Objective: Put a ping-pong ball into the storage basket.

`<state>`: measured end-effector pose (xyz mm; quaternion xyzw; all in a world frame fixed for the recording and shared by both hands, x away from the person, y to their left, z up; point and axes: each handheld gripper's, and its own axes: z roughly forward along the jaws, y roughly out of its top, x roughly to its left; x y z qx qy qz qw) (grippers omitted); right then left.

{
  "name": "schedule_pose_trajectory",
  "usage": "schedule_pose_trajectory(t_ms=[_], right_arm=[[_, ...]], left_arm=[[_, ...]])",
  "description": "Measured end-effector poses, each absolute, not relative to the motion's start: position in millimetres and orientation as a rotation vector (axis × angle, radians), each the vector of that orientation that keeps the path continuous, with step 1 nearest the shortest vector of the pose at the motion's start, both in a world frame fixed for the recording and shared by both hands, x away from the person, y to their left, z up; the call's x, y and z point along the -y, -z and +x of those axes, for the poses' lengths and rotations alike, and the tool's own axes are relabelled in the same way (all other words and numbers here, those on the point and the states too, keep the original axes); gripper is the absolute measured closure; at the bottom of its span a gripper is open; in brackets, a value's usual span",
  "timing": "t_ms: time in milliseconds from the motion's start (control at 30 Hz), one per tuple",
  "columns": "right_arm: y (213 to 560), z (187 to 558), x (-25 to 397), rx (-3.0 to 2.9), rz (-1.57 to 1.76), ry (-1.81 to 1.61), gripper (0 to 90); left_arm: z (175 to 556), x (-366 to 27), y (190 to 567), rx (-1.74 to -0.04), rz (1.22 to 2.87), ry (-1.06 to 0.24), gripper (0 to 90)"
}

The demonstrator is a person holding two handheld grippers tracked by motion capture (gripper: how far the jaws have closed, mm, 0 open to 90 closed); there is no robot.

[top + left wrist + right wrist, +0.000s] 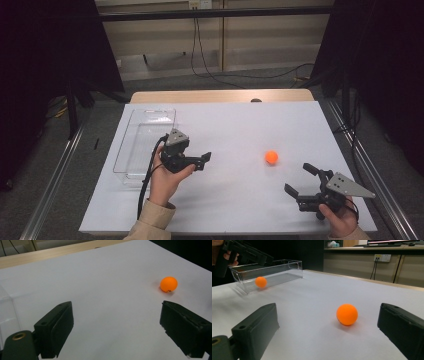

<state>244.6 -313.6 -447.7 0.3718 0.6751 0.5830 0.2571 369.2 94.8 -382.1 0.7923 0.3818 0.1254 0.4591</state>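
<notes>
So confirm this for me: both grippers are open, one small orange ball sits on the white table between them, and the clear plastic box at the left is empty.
Not quite: the clear plastic box is not empty. The right gripper view shows a second small orange ball inside it. The rest holds: left gripper and right gripper are open, with one small orange ball on the white table.

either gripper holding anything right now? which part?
Nothing held. Left gripper and right gripper are both open and empty; the orange ball lies free on the table.
</notes>
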Motion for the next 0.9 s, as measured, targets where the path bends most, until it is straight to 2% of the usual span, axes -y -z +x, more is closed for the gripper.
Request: schedule_pose_trajectory(t_ms=[900], right_arm=[[447.1,244.2,312.0,-1.836,0.994,-1.586,2.8]], left_arm=[[366.3,-78.4,389.0,-0.904,1.964,-0.293,10.3]])
